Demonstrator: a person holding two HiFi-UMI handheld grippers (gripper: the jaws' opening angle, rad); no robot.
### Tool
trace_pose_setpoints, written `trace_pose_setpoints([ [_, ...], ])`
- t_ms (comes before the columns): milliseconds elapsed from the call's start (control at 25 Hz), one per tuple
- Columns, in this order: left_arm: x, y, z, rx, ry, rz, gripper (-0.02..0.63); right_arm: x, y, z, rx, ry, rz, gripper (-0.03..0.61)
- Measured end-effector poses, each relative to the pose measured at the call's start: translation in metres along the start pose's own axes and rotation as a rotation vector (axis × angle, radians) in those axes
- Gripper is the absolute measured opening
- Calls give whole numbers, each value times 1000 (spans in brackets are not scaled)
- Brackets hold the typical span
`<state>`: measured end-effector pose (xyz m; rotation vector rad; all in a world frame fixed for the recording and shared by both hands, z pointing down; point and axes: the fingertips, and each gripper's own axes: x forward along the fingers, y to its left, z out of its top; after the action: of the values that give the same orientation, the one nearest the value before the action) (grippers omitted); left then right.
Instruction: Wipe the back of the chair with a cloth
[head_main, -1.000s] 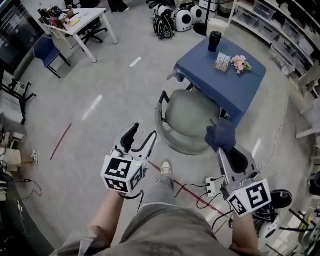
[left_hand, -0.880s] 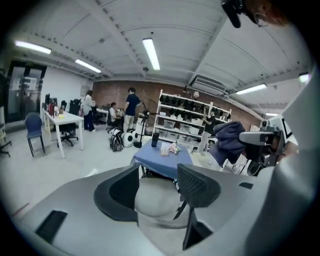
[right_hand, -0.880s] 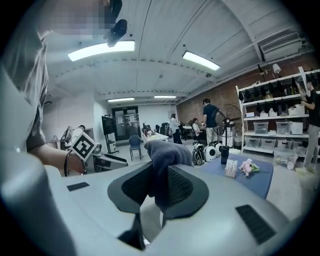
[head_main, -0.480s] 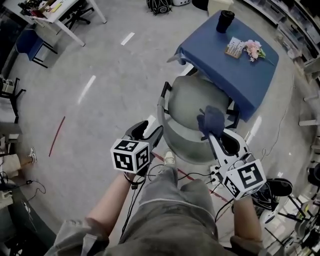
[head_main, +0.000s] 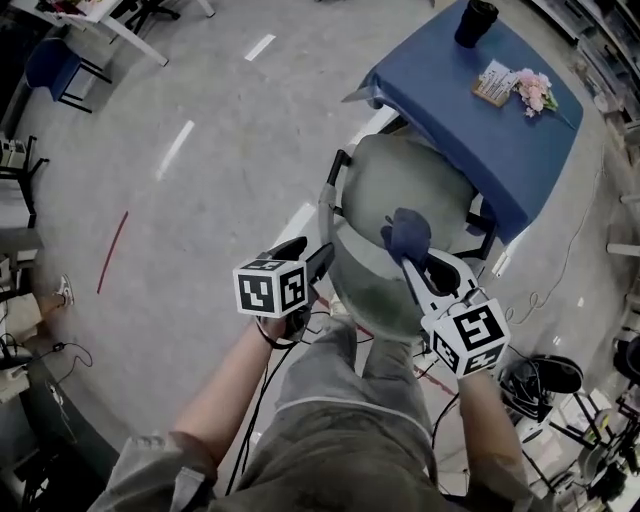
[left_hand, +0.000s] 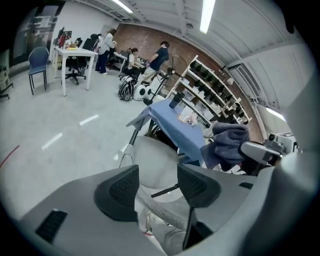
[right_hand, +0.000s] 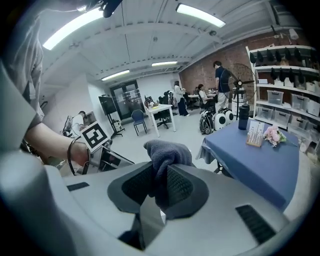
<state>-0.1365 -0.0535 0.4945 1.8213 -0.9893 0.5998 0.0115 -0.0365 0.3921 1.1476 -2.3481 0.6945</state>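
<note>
Pinching the dark cloth (head_main: 408, 232) between closed jaws, the right gripper (head_main: 410, 258) holds it bunched over the grey chair (head_main: 372, 292), near the backrest's top edge. At the chair's left side the left gripper (head_main: 312, 258) hovers, jaws apart and empty. Beyond the chair stands a blue-covered table (head_main: 470, 115).

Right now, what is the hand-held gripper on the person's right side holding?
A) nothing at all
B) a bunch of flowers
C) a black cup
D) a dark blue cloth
D: in its own view the right hand-held gripper has its jaws shut on the dark blue cloth, which bunches up above them.
</note>
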Motion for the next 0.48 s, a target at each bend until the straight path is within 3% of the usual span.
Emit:
trace_pose_setpoints([
  [480, 63, 41, -43, -162, 129, 76, 259, 93, -43, -34, -24, 85, 116, 82],
])
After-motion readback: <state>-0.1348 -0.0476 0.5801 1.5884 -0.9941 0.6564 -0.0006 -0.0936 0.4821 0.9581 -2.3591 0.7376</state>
